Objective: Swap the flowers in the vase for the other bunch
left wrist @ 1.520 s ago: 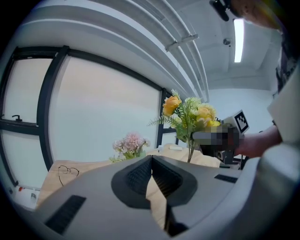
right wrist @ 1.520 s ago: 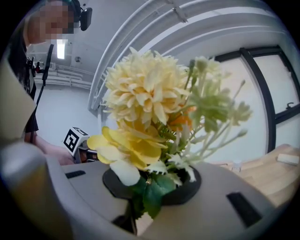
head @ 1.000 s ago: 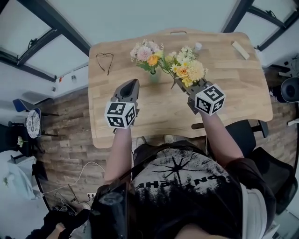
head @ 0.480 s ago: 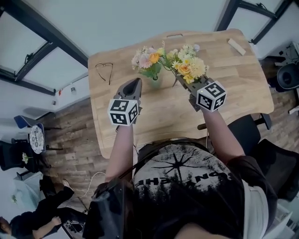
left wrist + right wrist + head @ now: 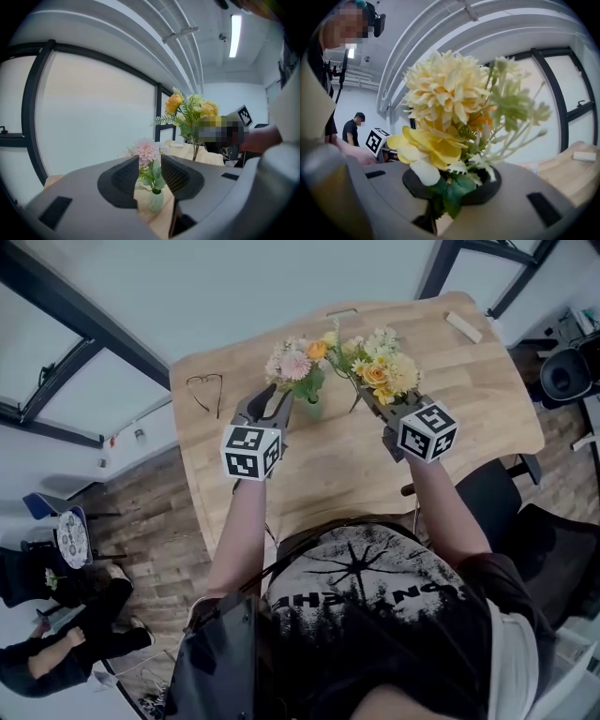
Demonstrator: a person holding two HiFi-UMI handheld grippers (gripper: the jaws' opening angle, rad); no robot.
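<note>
A small pale green vase (image 5: 312,407) stands mid-table with a pink and orange bunch (image 5: 295,362) in it. My left gripper (image 5: 273,399) points at it from the near left, and its jaws are opening. In the left gripper view the vase (image 5: 156,200) and a pink bloom (image 5: 145,151) show through the gap of the left gripper (image 5: 150,176), beyond the pads and untouched. My right gripper (image 5: 373,401) is shut on the stems of the yellow bunch (image 5: 384,373), held just right of the vase. That yellow bunch (image 5: 445,112) fills the view above the right gripper (image 5: 450,187).
The wooden table (image 5: 450,418) also bears a pair of glasses (image 5: 204,390) at the far left and a white block (image 5: 465,327) at the far right corner. A black chair (image 5: 492,493) stands at the table's near right. A person (image 5: 354,124) stands in the background.
My left gripper has moved forward towards the vase and its jaws have parted. The right gripper has stayed about in place with the yellow bunch.
</note>
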